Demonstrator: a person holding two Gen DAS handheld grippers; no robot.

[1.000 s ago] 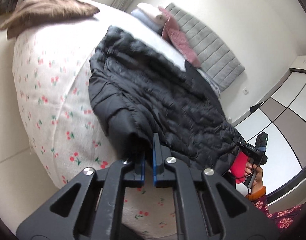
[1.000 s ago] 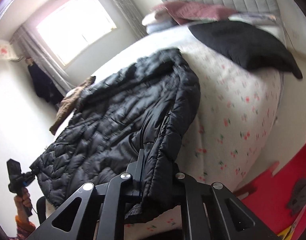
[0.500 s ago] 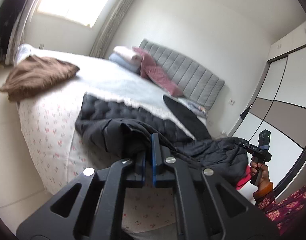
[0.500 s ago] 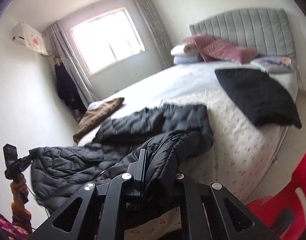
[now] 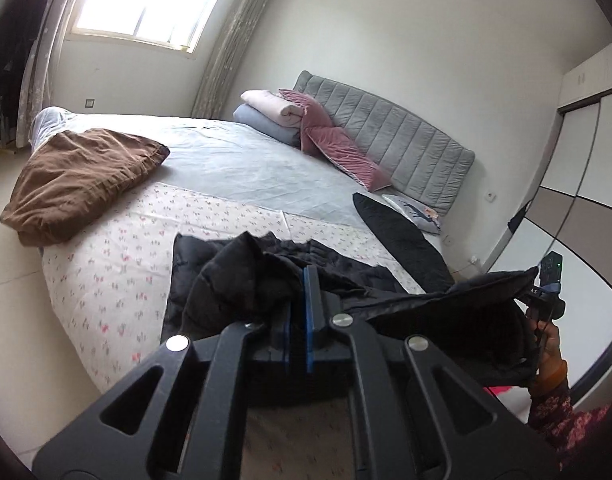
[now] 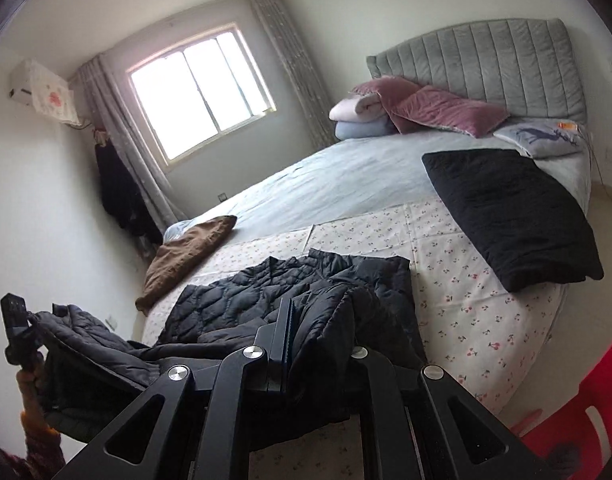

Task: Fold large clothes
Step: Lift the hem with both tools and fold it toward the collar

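Note:
A large black quilted jacket lies partly on the foot of the bed, its near edge lifted off the bed. My left gripper is shut on one corner of that edge. My right gripper is shut on the other corner. Each view shows the other gripper, the right and the left, holding the jacket stretched in the air between them.
The bed has a floral sheet. On it lie a folded brown garment, a black cushion, folded blankets and pink pillows by the grey headboard. A red object is at right.
Both grippers have lifted the jacket's near edge up and back from the bed. The views have tilted up from the bedspread to the room. The jacket now folds over itself.

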